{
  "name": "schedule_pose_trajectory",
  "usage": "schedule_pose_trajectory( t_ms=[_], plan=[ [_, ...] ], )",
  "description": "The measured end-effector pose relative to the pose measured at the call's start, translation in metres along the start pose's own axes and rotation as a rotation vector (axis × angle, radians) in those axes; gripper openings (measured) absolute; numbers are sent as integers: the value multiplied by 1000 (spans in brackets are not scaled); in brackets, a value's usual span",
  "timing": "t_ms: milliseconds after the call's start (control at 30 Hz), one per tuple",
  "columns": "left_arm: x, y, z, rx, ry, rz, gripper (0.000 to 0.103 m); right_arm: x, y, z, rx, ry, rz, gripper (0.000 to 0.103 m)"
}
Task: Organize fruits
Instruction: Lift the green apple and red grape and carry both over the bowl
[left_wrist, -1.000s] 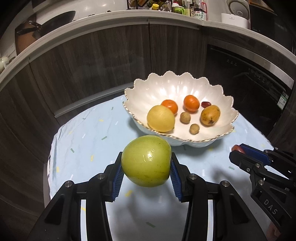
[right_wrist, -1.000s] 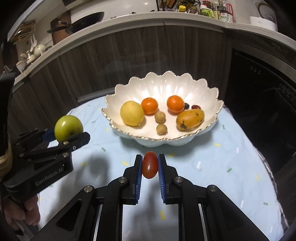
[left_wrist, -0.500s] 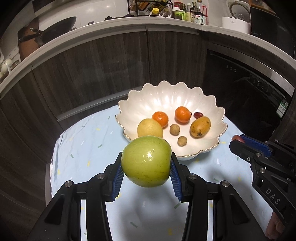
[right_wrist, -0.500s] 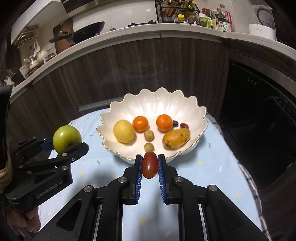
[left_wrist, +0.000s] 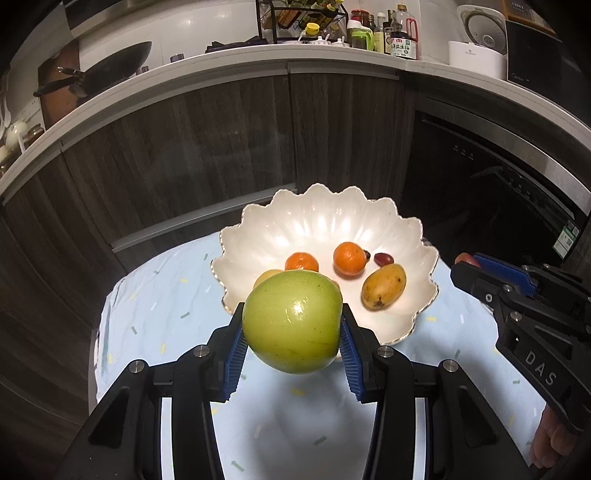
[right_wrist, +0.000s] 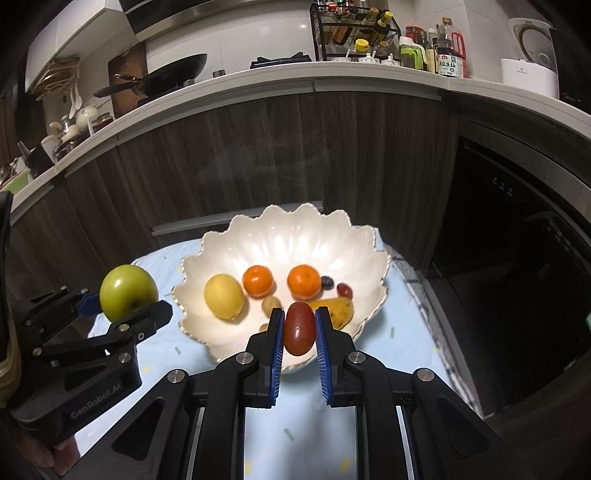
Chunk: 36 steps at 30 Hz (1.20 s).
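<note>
We find the left gripper (left_wrist: 291, 332) clamping a green apple (left_wrist: 291, 320) and the right gripper (right_wrist: 299, 328) clamping an upright red tomato (right_wrist: 299, 328), both held above the table, the scalloped bowl (right_wrist: 295, 229) straight ahead, the right one nearer.

Item count, by kind:

- Bowl (right_wrist: 376, 258): one, white, scalloped rim.
- Oranges: two, one at (right_wrist: 258, 281) and one at (right_wrist: 304, 281), both inside the bowl.
- Lemon (right_wrist: 224, 296): one, in the bowl.
- Mango (left_wrist: 383, 286): one, in the bowl.
- Small brown round fruits: two, one at (right_wrist: 271, 303) and one partly hidden at (right_wrist: 263, 327).
- Dark red date-like fruit (right_wrist: 344, 290): one.
- Blueberry (right_wrist: 326, 282): one.
- Green apple (left_wrist: 292, 322): one, off the bowl.
- Red oval tomato (right_wrist: 299, 328): one, off the bowl.
- Grippers: two, the left gripper (left_wrist: 291, 328) and the right gripper (right_wrist: 299, 334), each with two fingers.
</note>
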<state>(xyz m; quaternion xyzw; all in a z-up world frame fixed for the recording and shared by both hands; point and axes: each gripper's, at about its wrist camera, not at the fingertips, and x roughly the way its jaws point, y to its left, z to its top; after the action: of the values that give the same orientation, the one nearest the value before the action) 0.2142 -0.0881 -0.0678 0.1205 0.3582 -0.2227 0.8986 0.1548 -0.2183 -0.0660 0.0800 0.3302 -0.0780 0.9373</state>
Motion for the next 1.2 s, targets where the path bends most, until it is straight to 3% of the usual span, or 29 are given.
schedule_pose_trajectory(
  t_ms=[733,1200],
  plan=[
    [39,-11,32,-41,24,34,45,39,-26,41,-52,22,23,18],
    [82,-20,38,-58,65,4,45,81,-34,52,-77,77,41,18]
  ],
)
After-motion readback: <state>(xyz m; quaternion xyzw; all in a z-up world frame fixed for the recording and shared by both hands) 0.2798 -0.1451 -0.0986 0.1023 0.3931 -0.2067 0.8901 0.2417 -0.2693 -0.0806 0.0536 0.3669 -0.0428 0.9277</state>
